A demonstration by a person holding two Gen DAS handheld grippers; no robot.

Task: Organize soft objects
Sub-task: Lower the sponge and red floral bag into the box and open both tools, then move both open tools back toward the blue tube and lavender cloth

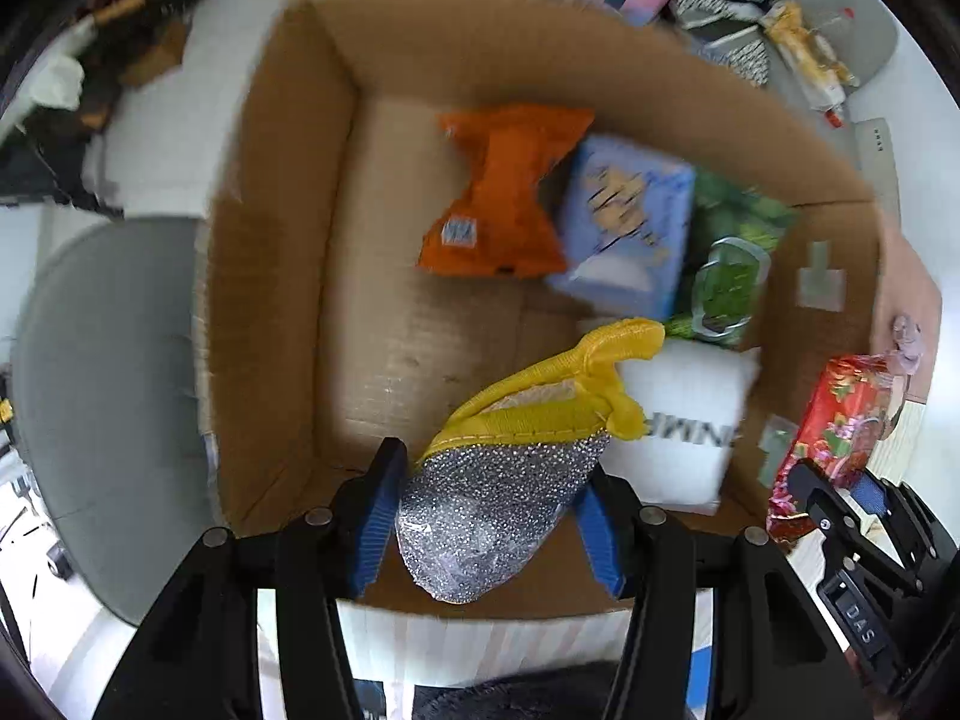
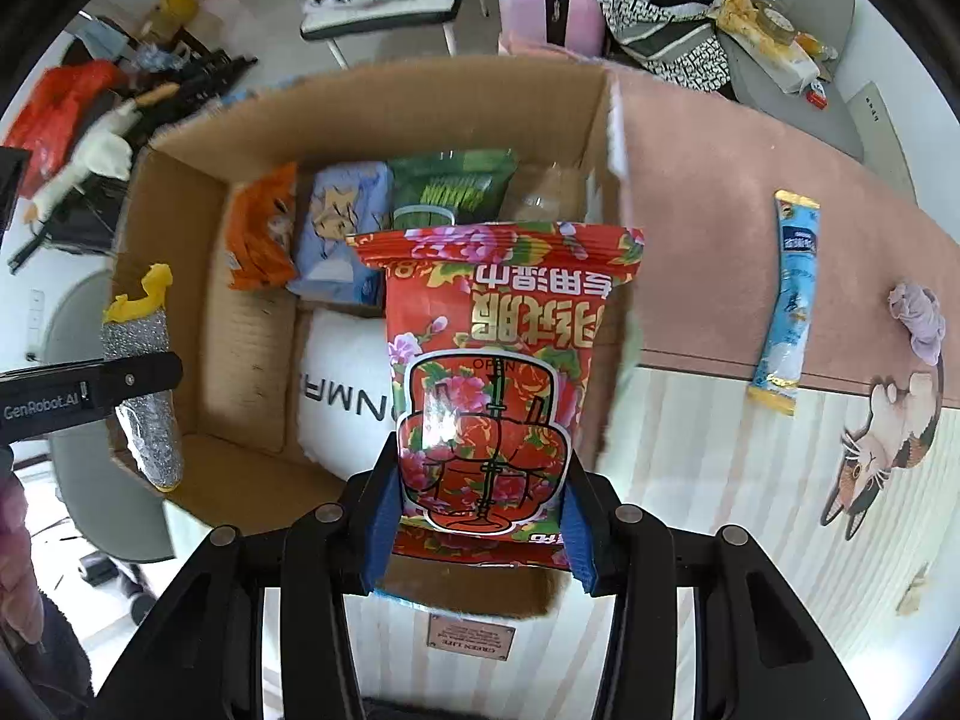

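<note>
An open cardboard box holds an orange packet, a light blue packet, a green packet and a white pillow pack. My left gripper is shut on a silver glitter scrubbing mitt with yellow trim, held over the box's near edge. My right gripper is shut on a red floral snack bag, held above the box's right side.
A blue stick sachet and a lilac scrunchie lie on the pink mat right of the box. A cat-print mat lies nearer. Grey chairs, bags and a pink case stand around.
</note>
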